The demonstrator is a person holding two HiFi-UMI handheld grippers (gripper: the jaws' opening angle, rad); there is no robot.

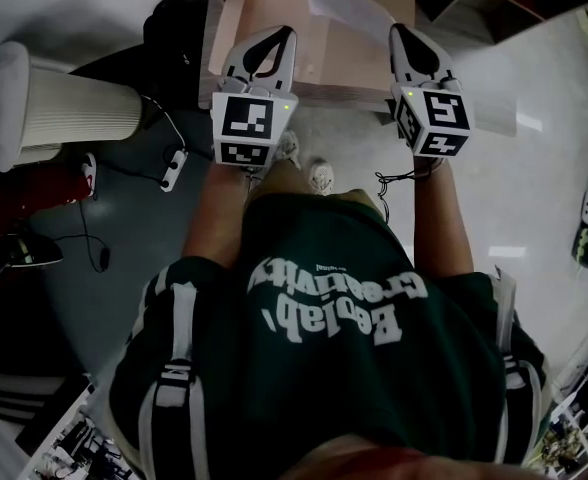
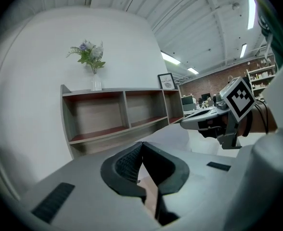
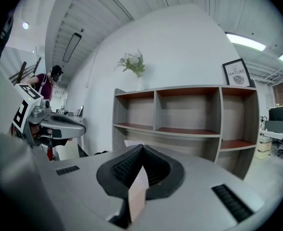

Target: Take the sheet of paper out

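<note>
Honestly, left claw (image 1: pixel 286 34) pinches the folder (image 1: pixel 336 60), right claw (image 1: pixel 397 30) pinches the sheet (image 1: pixel 340 2); a crooked tug could tear it.

Wooden shelf unit (image 3: pixel 185 119), flower vase (image 3: pixel 134 66) standing on its top, framed print (image 3: pixel 236 73) also on top, white wall (image 3: pixel 180 42) behind it

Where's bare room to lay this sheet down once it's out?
Bare: the wooden shelf unit's upper compartments, and its top between the vase of flowers and the framed picture. The pale floor right of the right gripper also looks free. Crowded: floor at left, with black cables and a white ribbed cylinder.
</note>
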